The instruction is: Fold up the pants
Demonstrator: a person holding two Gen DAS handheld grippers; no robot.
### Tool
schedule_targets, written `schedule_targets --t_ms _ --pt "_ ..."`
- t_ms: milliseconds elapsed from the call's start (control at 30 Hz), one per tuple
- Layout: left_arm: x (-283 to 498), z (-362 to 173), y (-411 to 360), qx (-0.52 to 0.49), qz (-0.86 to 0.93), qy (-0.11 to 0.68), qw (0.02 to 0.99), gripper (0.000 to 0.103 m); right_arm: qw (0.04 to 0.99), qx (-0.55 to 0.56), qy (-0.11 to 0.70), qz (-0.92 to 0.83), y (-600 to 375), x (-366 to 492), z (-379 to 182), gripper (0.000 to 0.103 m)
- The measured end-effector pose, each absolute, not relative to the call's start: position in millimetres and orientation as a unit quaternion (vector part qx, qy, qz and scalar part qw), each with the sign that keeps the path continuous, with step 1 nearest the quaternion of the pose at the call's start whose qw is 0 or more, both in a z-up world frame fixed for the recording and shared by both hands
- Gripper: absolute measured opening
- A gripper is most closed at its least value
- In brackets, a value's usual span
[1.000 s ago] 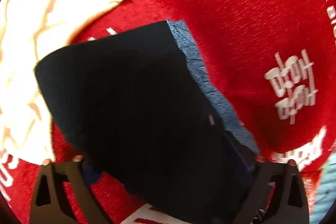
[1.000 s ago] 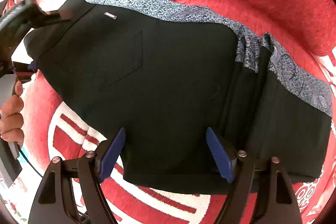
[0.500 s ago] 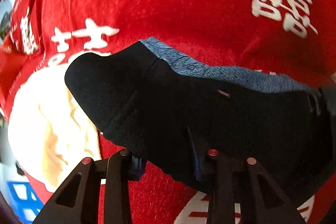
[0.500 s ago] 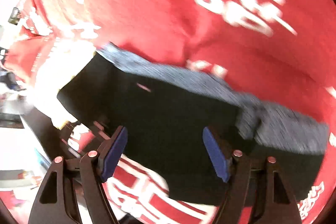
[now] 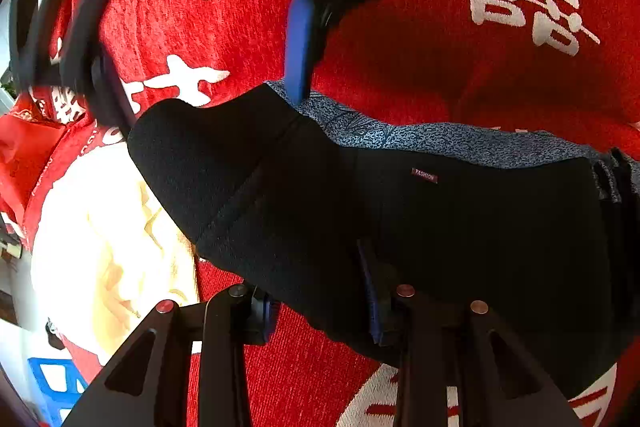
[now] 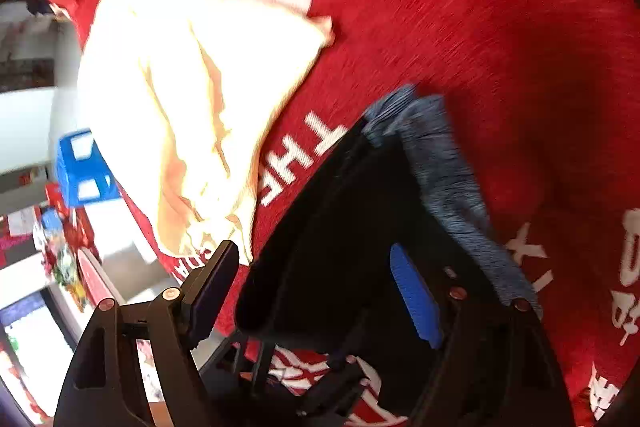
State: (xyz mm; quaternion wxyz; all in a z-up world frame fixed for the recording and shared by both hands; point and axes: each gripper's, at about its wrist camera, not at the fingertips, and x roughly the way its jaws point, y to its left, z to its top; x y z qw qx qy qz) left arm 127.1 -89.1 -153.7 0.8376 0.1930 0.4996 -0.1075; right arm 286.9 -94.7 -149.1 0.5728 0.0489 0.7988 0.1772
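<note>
The folded black pants [image 5: 440, 227] with a blue-grey patterned lining edge lie on the red blanket [image 5: 420, 47]. My left gripper [image 5: 320, 307] has its fingers partly closed around the near edge of the pants, cloth between the pads. My right gripper [image 5: 200, 75] shows blurred at the top of the left wrist view, open, its blue pad [image 5: 298, 47] at the far waist corner. In the right wrist view the pants [image 6: 340, 227] lie between the wide-apart fingers of the right gripper [image 6: 320, 291].
A cream garment [image 5: 108, 247] lies on the blanket left of the pants, also in the right wrist view [image 6: 192, 99]. A blue crate [image 6: 80, 167] and clutter stand beyond the blanket's left edge.
The right gripper swung over to the left end of the pants and now appears above the waist corner in the left view. The left gripper stayed on the near edge.
</note>
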Motion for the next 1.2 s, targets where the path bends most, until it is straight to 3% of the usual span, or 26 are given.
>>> schedule_targets --t_ms 167,267,333,833,1200 --pt "121.0 -154.0 -92.2 0.199 -0.105 0.498 0.837 0.035 0.542 0.038 0.824 0.162 -91.3 282.0 -174.0 0.080" --pt "119.2 -158.2 -97.4 0.210 -0.105 0.500 0.833 0.035 0.549 0.059 0.816 0.171 -99.6 277.4 -165.7 0.024" --pt "116.9 -156.6 -102.1 0.213 -0.114 0.497 0.833 0.035 0.572 0.055 0.798 0.180 -106.1 274.1 -152.9 0.015" --pt "73.1 -85.6 -161.0 0.221 -0.178 0.443 0.850 0.035 0.676 0.201 0.678 0.209 -216.6 214.9 -62.6 0.013" --pt "7.0 -31.3 -255.1 0.238 -0.279 0.403 0.838 0.035 0.731 0.332 0.570 0.174 -366.0 95.1 -5.4 0.013"
